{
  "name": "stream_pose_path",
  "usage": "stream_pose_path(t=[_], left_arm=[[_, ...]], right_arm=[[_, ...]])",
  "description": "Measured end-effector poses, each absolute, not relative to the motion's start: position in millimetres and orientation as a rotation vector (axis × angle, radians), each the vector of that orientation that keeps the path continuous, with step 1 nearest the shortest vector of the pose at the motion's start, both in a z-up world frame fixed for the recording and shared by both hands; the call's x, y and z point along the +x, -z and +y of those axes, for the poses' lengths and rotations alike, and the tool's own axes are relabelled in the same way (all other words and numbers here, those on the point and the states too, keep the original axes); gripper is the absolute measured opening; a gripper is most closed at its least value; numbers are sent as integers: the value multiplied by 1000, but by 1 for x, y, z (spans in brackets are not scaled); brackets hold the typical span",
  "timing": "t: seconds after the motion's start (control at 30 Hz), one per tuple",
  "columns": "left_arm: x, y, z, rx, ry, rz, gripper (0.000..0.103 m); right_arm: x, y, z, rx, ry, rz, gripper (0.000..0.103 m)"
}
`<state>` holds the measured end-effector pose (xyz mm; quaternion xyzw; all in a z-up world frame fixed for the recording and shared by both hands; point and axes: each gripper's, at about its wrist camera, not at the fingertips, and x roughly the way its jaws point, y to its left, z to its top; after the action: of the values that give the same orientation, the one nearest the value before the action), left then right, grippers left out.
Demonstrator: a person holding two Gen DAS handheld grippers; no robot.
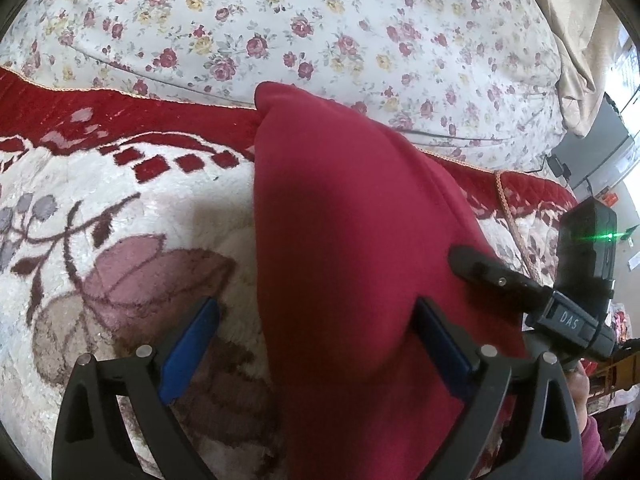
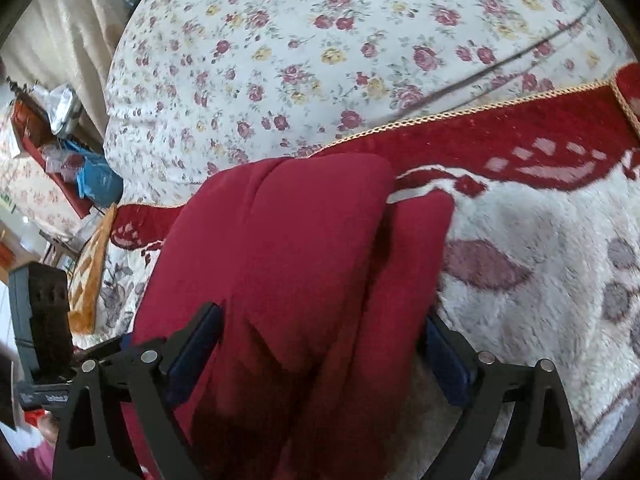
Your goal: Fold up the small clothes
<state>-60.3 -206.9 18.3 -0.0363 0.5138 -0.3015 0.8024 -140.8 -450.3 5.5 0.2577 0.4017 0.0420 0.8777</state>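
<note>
Left wrist view: red garment (image 1: 352, 260) lies between the wide-spread, empty left gripper (image 1: 316, 320) and right gripper (image 2: 320, 328).

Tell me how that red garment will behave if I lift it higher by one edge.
Probably floppy: the red garment already drapes in soft folds and bulges between the wide-spread jaws of the left gripper. It looks thick and fleecy, so likely a bit heavy for its size. It should grip rather than slide on the fuzzy blanket.
</note>
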Motion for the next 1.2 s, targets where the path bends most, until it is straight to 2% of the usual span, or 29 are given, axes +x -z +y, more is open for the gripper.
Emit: stream_pose_path(t=[0.67, 0.7, 0.77, 0.8, 0.83, 0.87, 0.93, 1.07, 1.2], left_arm=[[-55, -16, -213, -75, 666, 1123, 98], [-55, -15, -213, -76, 668, 1123, 98], [-55, -15, -213, -79, 677, 1120, 98], [-56, -15, -213, -80, 684, 1118, 98], [-56, -15, -213, -82, 692, 1116, 93], [-57, -15, -214, -83, 707, 1116, 83], [-59, -17, -216, -86, 746, 1120, 70], [-68, -27, -216, -48, 748, 1077, 56], [-74, -44, -200, -108, 770, 1094, 50]], right_arm=[[-141, -3, -456, 573, -104, 827, 99], [-140, -3, -457, 573, -99, 829, 98], [-140, -4, -456, 571, -78, 829, 89], [-141, -6, -454, 567, -87, 826, 80], [-141, -8, -452, 559, -93, 826, 72], [-141, -11, -448, 540, -93, 828, 69], [-142, -15, -443, 518, -86, 827, 58], [-149, -27, -435, 525, -71, 811, 48], [-159, -48, -423, 539, -109, 798, 46]])
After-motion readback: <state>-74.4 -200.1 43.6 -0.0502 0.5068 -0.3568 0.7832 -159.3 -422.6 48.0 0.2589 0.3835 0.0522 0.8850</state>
